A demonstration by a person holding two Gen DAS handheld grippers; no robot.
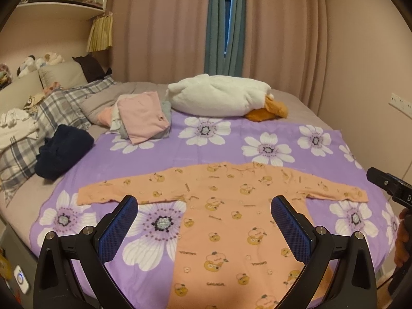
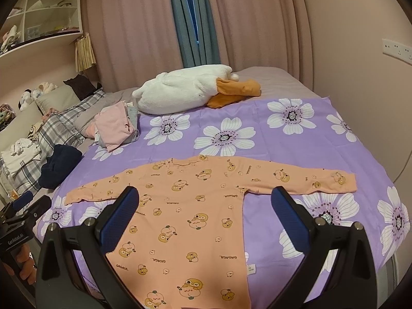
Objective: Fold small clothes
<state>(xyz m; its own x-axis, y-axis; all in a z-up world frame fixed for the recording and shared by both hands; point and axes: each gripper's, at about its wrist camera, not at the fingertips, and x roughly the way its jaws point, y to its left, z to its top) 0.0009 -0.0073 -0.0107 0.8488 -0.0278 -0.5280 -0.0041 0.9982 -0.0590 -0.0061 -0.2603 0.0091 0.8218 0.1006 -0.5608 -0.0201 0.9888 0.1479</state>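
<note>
An orange long-sleeved baby garment [image 1: 231, 213] with a cartoon print lies flat on the purple flowered sheet [image 1: 159, 152], both sleeves spread out sideways. In the right wrist view the same garment [image 2: 185, 206] has its neck toward the far side. My left gripper [image 1: 204, 203] hovers open above the garment's body, nothing between its blue pads. My right gripper [image 2: 204, 195] is open too, above the garment's right half and empty. The right gripper's black body [image 1: 391, 188] shows at the right edge of the left wrist view, and the left one [image 2: 20, 221] at the left edge of the right wrist view.
A pile of folded pink and grey clothes [image 1: 141, 118] sits at the sheet's far left corner. A dark navy garment [image 1: 61, 154] lies beside plaid pillows [image 1: 59, 113]. A white plush duck [image 1: 219, 97] rests at the far side. Curtains and shelves stand behind the bed.
</note>
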